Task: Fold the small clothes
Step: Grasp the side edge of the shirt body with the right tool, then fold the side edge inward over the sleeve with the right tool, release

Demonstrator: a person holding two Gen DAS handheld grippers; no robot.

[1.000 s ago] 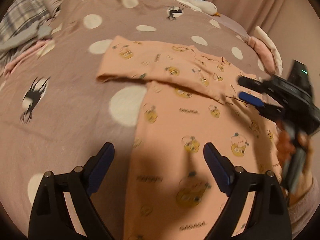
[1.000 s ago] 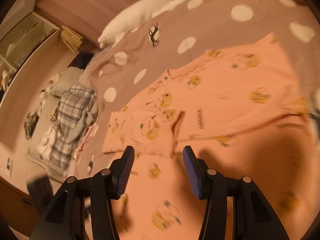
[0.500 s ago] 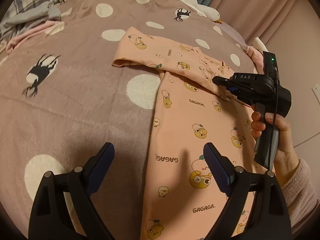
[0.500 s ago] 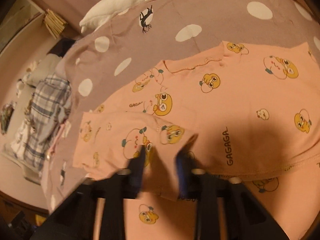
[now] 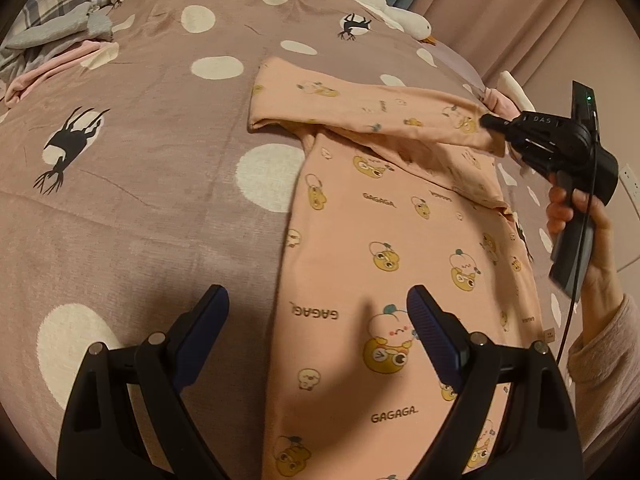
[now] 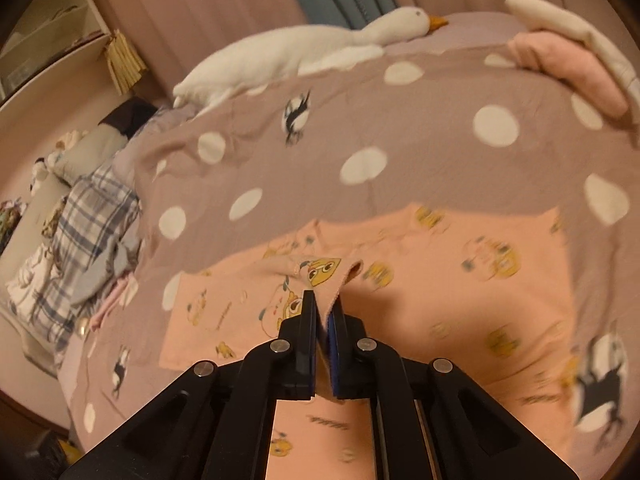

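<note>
**Right jaws clamped on sleeve, fold-over started**

The right gripper (image 6: pixel 322 312) had its jaws closed tight on the cuff of the sleeve (image 5: pixel 372 114), a pinch of peach fabric squeezed between them. Sleeve was lifted clear of the bed and stretched across the top of the peach shirt (image 5: pixel 400 264). The left gripper (image 5: pixel 316 312) hung with jaws spread wide, nothing in them, over the shirt's left edge, not touching cloth as far as could be seen. The shirt lay flat on the polka-dot bedspread (image 5: pixel 140 200), near the person's hand (image 5: pixel 576 220) on the right gripper's handle.

Step in hand, by my read: folding the sleeve inward over the body. Next move called for carrying the cuff across and laying it flat on the torso, then letting go; the left gripper could pin the shirt edge against dragging.

A second earlier the right jaws were about half open above the sleeve; since then they shut on the cuff and rose. The left gripper barely shifted.
</note>
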